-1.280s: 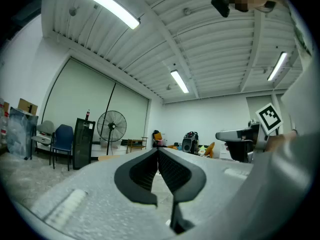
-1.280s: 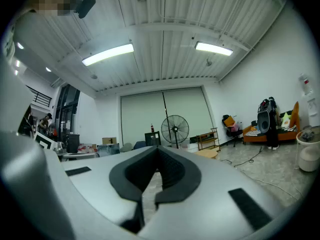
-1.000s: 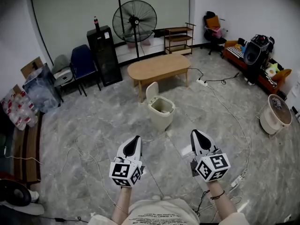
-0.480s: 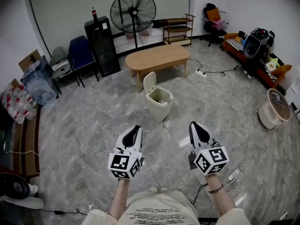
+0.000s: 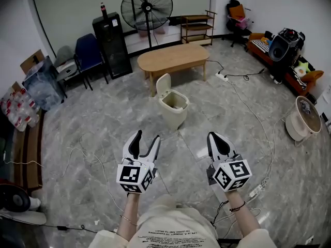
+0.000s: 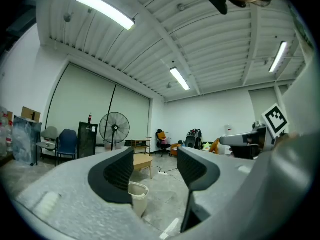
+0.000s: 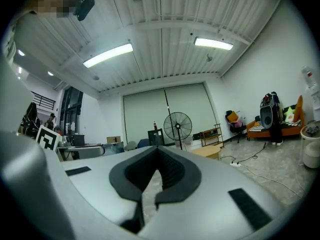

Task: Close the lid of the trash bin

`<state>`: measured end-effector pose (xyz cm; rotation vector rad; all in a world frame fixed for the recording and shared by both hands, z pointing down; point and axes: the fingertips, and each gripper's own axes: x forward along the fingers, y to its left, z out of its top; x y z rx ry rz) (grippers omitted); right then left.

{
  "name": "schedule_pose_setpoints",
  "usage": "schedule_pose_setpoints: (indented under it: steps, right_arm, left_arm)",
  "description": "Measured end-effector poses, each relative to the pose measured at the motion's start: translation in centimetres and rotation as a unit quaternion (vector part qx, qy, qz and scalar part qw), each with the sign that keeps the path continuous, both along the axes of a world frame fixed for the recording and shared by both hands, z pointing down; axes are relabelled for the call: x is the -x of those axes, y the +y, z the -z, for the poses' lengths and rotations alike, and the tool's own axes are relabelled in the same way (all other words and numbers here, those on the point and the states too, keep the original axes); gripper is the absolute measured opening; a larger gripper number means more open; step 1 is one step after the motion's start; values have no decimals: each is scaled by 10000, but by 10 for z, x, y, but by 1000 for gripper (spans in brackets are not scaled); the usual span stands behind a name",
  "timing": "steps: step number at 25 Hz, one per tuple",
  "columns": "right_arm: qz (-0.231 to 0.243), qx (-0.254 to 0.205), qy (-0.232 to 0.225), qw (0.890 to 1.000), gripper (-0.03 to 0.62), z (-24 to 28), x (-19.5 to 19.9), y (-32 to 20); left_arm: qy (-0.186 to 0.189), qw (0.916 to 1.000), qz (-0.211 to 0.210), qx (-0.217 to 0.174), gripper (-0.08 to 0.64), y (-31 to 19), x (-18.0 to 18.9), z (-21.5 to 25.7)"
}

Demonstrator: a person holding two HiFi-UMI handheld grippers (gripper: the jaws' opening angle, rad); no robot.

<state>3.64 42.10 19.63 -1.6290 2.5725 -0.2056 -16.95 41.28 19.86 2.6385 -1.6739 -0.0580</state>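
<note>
Cream plastic bin [image 5: 175, 109], lid [image 5: 163, 83] upright; left tongs [image 5: 147, 137] just opened, empty; right tongs [image 5: 213, 136] closed.

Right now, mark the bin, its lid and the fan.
bin [image 5: 172, 118]: head view, on its front wall.
lid [image 5: 163, 83]: head view, middle of the raised flap.
fan [image 5: 147, 6]: head view, hub of the round guard.
</note>
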Motion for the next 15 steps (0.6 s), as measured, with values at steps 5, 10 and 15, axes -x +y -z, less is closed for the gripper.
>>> schedule_pose_setpoints:
  steps: [5, 10, 15]
  right_arm:
    - [41, 58, -88, 9999, 5, -4, -4, -8]
    - [4, 130, -119, 9998, 4, -12, -6, -25]
    - [16, 231, -85, 9997, 5, -19, -5, -63]
  left_arm:
    - [-104, 9998, 143, 41, 300, -9, 1, -6]
    - [-108, 9996, 220, 150, 314, -27, 5, -19]
    - [-16, 9997, -31, 256, 314, -61, 0, -31]
